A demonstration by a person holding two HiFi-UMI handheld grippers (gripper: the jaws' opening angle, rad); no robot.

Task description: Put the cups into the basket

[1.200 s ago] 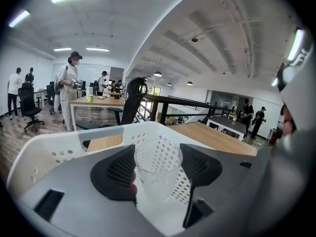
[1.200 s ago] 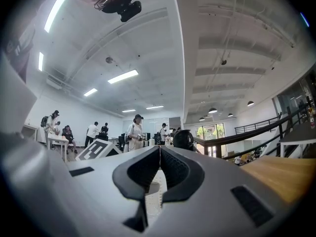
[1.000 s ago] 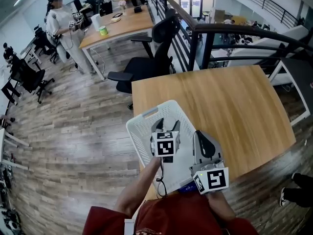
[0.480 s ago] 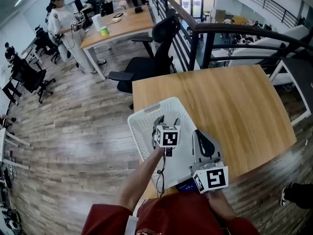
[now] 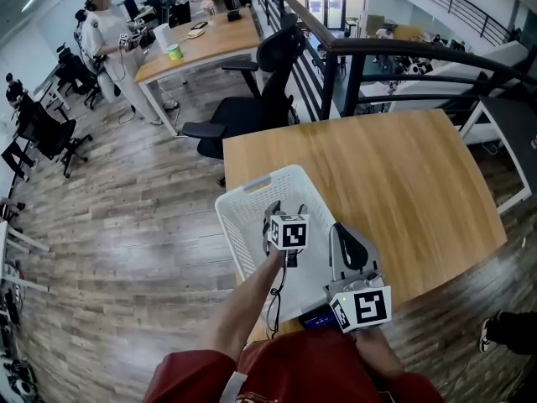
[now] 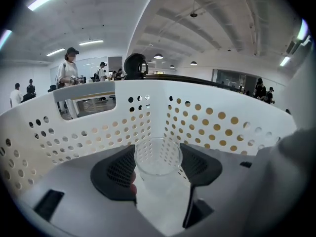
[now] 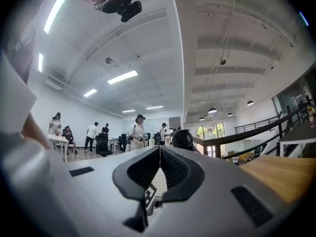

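A clear plastic cup [image 6: 158,158] stands upright between the two dark pads [image 6: 114,173] of my left gripper [image 6: 157,168], which is shut on it. The cup hangs low inside the white perforated basket [image 6: 224,125], close to its far wall. In the head view the left gripper [image 5: 283,215] reaches down into the basket [image 5: 243,217] at the table's near left corner and hides the cup. My right gripper [image 5: 346,240] hovers just right of it over the basket's near end. In the right gripper view the right gripper [image 7: 159,154] is shut and empty.
The wooden table [image 5: 394,183] stretches away to the right and back. A black office chair [image 5: 252,107] stands behind its far left corner, with a dark railing [image 5: 403,53] beyond. People stand at desks [image 5: 197,44] far off at the back left.
My left gripper moved a little forward and right inside the basket with the cup, then held still. The right gripper has stayed where it was.
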